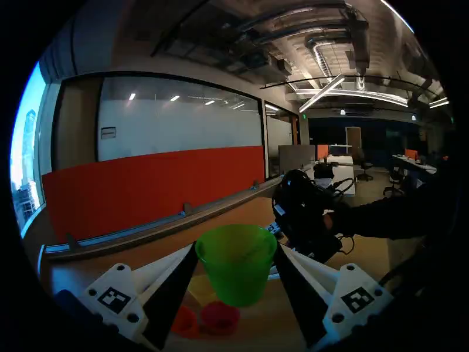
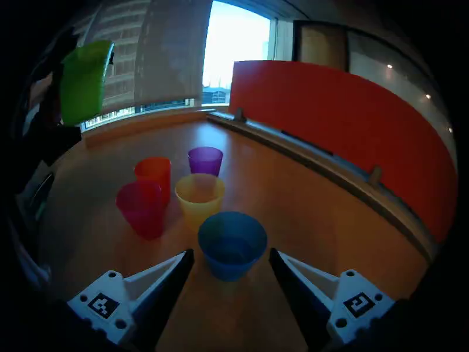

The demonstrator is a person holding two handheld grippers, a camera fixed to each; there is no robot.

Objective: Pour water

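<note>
Left gripper view: the left gripper (image 1: 236, 253) is clamped on a green cup (image 1: 236, 264), one finger pressed to each side of it just below the rim. The cup is held mouth up, clear of the wooden table (image 1: 363, 249). Under it on the table stand a yellow cup (image 1: 201, 288) and a red cup (image 1: 220, 317). Beyond the green cup is the right gripper (image 1: 305, 217), dark against the room, with a dark sleeve (image 1: 387, 214) reaching to it.

Right gripper view: the right gripper's fingers (image 2: 170, 281) stand on either side of a blue cup (image 2: 233, 245) that sits on the table, each fingertip very close to its wall. Whether they press on it I cannot tell, nor whether the cup has water in it. Just behind the blue cup is the yellow cup, with a purple cup (image 2: 205, 160) past that. An orange cup (image 2: 153, 173) and the red cup stand to the left of those two, touching or nearly so. High at the upper left the green cup hangs well above the group.
</note>
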